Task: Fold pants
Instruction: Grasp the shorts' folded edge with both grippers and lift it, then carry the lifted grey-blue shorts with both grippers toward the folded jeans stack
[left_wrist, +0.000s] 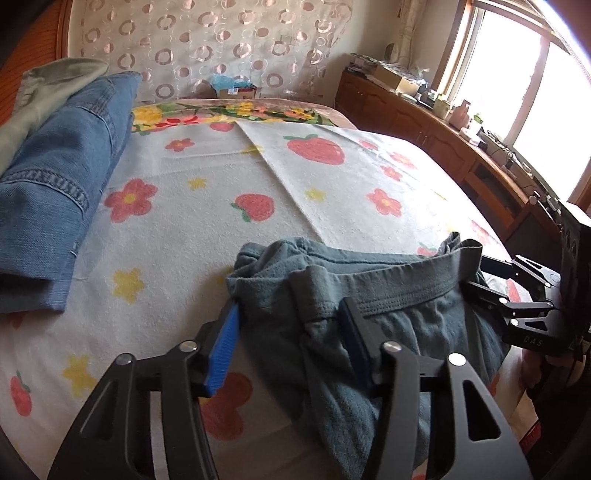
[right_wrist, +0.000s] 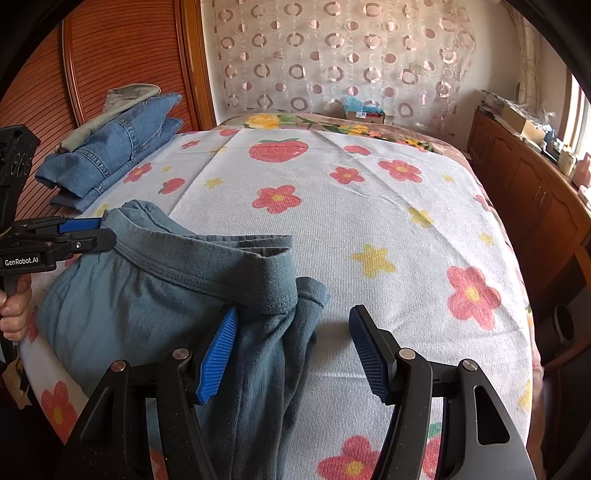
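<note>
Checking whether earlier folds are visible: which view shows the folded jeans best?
The right wrist view: the folded jeans appear whole, stacked at the bed's far left with a pale green garment on top. The left wrist view shows them larger but cut off at the frame edge.

Rumpled grey-blue pants (right_wrist: 155, 295) on bed
</note>
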